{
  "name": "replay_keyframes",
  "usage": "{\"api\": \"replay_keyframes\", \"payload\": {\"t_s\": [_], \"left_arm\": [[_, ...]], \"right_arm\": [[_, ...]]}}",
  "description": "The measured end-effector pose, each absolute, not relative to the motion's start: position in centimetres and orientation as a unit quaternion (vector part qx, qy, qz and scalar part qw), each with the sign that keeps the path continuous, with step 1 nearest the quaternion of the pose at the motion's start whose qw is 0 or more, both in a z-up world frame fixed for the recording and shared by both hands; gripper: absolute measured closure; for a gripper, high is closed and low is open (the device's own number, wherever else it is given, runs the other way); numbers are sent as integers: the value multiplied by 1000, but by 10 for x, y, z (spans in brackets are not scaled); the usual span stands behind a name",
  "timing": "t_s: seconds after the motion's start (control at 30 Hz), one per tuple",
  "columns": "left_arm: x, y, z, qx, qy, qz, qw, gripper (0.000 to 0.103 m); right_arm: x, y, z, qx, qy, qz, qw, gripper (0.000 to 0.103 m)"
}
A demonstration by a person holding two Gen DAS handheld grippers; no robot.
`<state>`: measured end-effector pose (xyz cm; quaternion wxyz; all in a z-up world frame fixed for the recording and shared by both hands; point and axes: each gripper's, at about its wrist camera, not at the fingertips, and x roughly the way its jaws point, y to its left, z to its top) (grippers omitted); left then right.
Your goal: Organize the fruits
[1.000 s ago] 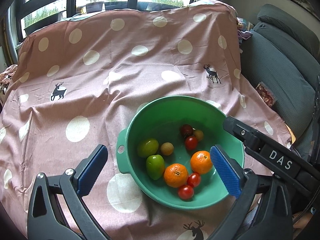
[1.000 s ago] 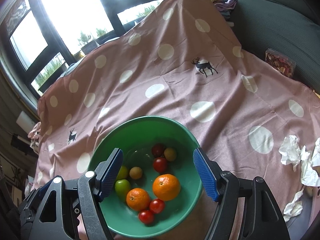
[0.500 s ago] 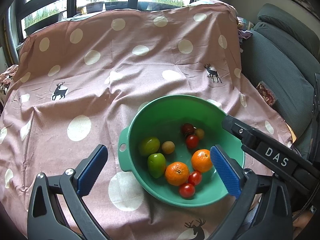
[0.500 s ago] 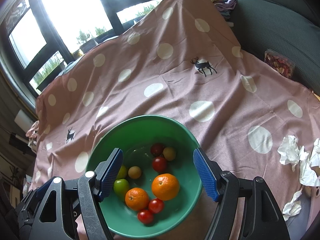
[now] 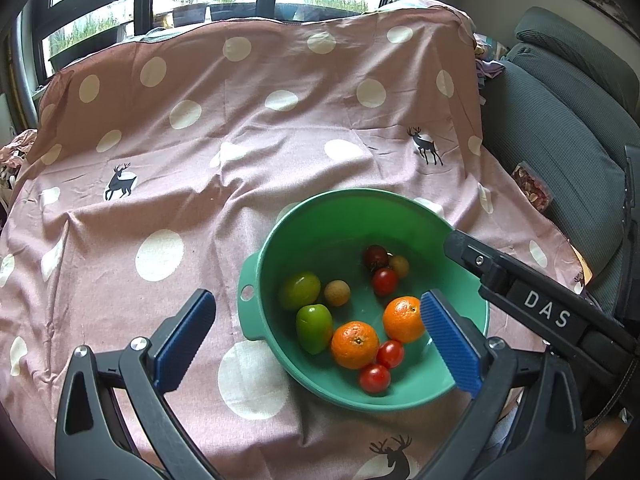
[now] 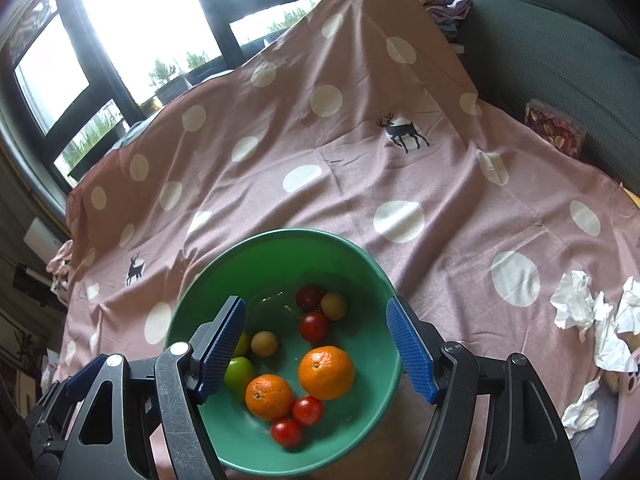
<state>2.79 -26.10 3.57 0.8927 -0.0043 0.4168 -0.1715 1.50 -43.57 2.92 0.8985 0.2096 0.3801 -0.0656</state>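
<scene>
Both of your grippers hang with jaws apart and nothing between the pads: the left gripper [image 5: 320, 338] straddles the near left rim of the green bowl [image 5: 400, 200], and the right gripper [image 6: 320, 348] is poised over the bowl's middle. All the fruit lies in the bowl, just ahead of and below the right jaws: two oranges [image 6: 326, 372], two green fruits [image 5: 314, 328], small red tomatoes [image 6: 308, 410] and a couple of small brownish round ones [image 6: 264, 343]. The oranges look firm and fairly heavy, so take them across the widest part with a moderate squeeze. The tomatoes are likely thin-skinned, smooth and easily crushed; close gently around their middle. Everything is round and will probably roll on the sloped bowl floor if nudged. The bowl looks like light plastic on a cloth-covered worktop [image 5: 160, 152] and may slide.
</scene>
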Motion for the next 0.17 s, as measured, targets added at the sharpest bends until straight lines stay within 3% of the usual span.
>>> {"api": "replay_keyframes", "payload": {"t_s": [0.17], "left_arm": [[27,-260,36,-7,419,-174,891,1]], "right_arm": [[15,-436,29,208,383,-68,898,30]]}}
